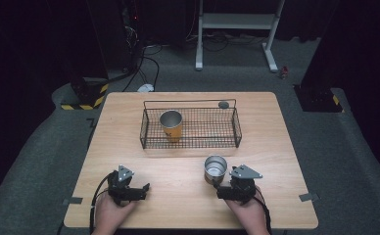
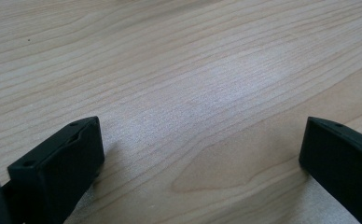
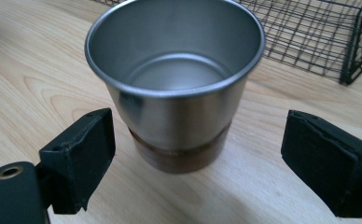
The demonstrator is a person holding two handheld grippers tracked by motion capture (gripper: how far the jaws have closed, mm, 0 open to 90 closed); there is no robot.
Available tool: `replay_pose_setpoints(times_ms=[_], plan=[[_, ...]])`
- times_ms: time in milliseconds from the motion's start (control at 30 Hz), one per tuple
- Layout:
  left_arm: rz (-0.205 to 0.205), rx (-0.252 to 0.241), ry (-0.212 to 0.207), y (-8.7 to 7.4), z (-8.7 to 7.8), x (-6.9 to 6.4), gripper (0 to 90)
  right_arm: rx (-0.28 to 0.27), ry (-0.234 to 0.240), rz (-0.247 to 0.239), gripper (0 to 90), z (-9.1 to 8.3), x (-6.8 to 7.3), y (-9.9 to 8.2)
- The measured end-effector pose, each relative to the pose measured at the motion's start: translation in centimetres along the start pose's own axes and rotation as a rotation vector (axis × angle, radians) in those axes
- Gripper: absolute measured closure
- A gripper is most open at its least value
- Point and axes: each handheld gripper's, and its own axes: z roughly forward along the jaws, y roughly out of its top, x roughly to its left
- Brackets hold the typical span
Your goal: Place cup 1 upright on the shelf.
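- Your right gripper [image 1: 221, 188] sits at the near edge of the tabletop [image 1: 276, 147], jaws spread wide, with the steel cup [image 1: 215, 168] right at its 12 o'clock.
- In the right gripper view the steel cup [image 3: 177, 88] stands upright and empty between the two jaws, one at its 9 o'clock and one at its 3, with a gap on both sides. Nothing is touching it yet.
- So I'd say you're at the approach-and-grab step for this cup, lined up but not closed.
- Your left gripper [image 1: 141, 188] rests near the front edge at about 7 o'clock from the table's middle, jaws also wide apart, holding nothing. Its own view has bare wood between them.
- The wire basket [image 1: 190, 128] sits at 12 o'clock from the cup, a bit apart, and already has an orange cup [image 1: 171, 125] standing in its left end.
- My guess is the steel one goes in next to it.
- Next move calls for nudging forward a touch so the jaws land on the lower half of the wall, then squeezing evenly. It's a slick tapered cup, so it could slip upward if you pinch near the rim.
- Then lift it high enough to get over the basket's front wall.
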Motion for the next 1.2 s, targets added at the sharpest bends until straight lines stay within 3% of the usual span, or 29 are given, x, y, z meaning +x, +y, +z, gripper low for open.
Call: replay_pose_setpoints(times_ms=[133,333,633,967,1200], plan=[[-0.003,-0.003,0.004,0.0,0.0,0.0,0.5,-0.002,0.003,-0.008,9.9,0.7,0.2,0.4],[-0.004,-0.002,0.007,0.0,0.0,0.0,0.8,-0.03,0.047,0.015,9.3,1.6,0.1,0.8],[-0.006,-0.003,0.009,0.0,0.0,0.1,1.4,-0.05,0.028,-0.005,9.9,2.9,0.3,1.1],[-0.016,-0.006,0.012,0.0,0.0,0.0,2.5,-0.076,0.028,-0.055,18.0,3.0,0.7,1.4],[-0.018,-0.007,0.013,0.0,0.0,0.0,2.5,-0.069,0.024,-0.054,18.3,2.8,0.7,1.4]])
